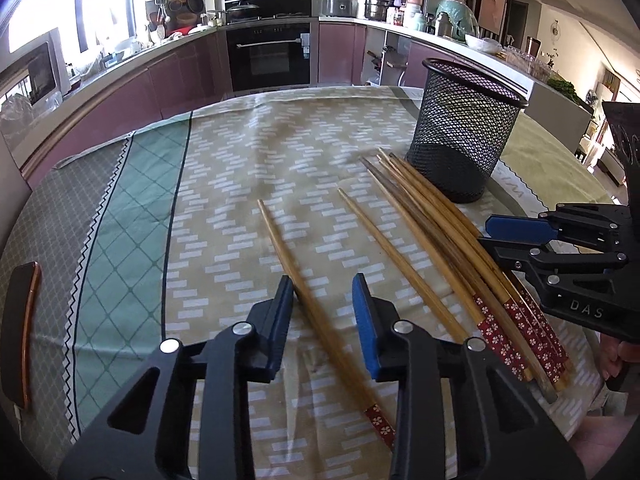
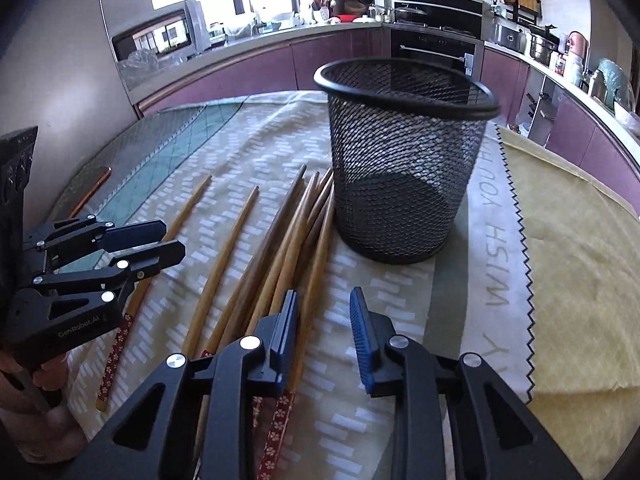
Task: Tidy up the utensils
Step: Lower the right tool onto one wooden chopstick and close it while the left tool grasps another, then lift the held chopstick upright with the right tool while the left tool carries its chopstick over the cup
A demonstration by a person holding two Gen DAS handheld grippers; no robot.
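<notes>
Several wooden chopsticks with red flowered ends lie on the patterned tablecloth. One single chopstick (image 1: 304,292) lies between the open jaws of my left gripper (image 1: 324,292), close to the left finger. Another single chopstick (image 1: 400,268) lies just to its right. A bundle of chopsticks (image 1: 452,232) lies beside a black mesh holder (image 1: 464,136), which stands upright and looks empty. My right gripper (image 2: 324,308) is open, low over the bundle's (image 2: 276,264) right edge, in front of the mesh holder (image 2: 404,160). It also shows in the left wrist view (image 1: 504,236).
A dark phone with a copper edge (image 1: 20,332) lies at the table's left side. A yellow cloth (image 2: 580,260) with a zigzag edge covers the right part of the table. Kitchen counters and an oven (image 1: 268,56) stand behind the table.
</notes>
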